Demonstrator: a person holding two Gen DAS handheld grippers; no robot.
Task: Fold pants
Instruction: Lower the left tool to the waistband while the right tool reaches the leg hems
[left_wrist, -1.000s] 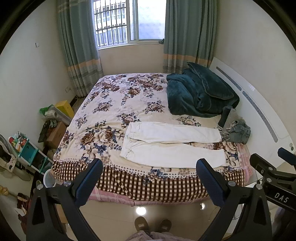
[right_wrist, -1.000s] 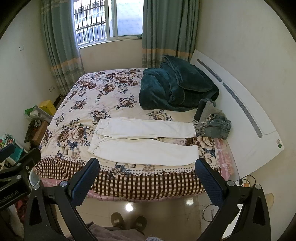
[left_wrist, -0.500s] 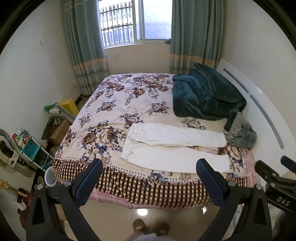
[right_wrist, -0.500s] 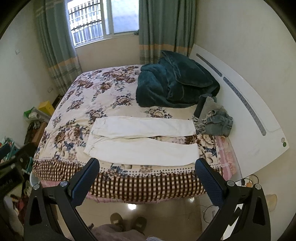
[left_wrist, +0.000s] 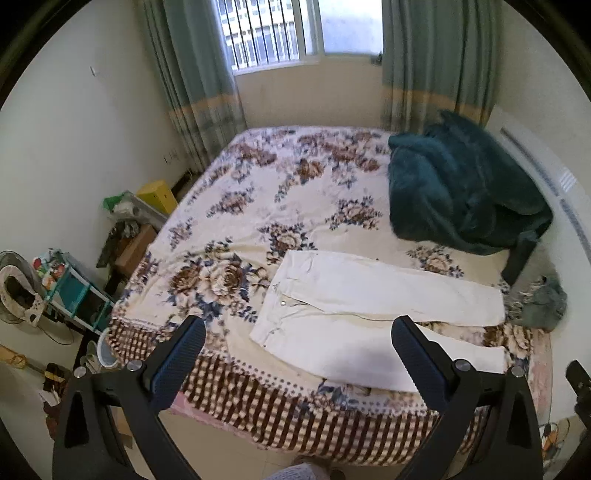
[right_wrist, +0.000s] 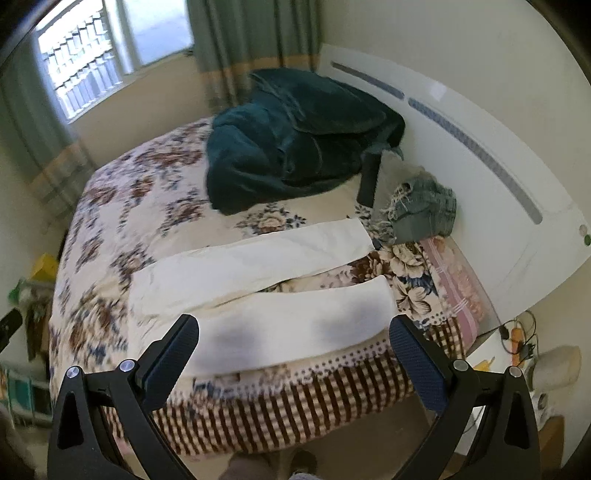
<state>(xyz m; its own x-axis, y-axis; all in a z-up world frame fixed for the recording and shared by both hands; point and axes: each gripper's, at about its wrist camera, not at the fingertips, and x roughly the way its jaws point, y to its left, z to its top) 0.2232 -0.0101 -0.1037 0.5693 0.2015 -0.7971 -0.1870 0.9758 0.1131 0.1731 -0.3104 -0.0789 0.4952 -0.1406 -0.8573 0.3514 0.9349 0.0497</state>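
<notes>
White pants (left_wrist: 369, 306) lie flat on the floral bed, waist to the left, both legs stretched to the right and slightly apart. They also show in the right wrist view (right_wrist: 266, 288). My left gripper (left_wrist: 295, 354) is open and empty, above the bed's near edge by the waist end. My right gripper (right_wrist: 295, 350) is open and empty, over the near leg. Neither touches the pants.
A teal blanket (left_wrist: 454, 195) is heaped at the bed's far right by the white headboard (right_wrist: 480, 155). Grey denim clothing (right_wrist: 424, 210) lies beyond the leg cuffs. Clutter and a shelf (left_wrist: 70, 284) stand on the floor at left. Cables (right_wrist: 517, 339) lie at right.
Both grippers have moved forward toward the bed, so the pants look larger and closer. The left view swung left, the right view swung right. Both stay open.
</notes>
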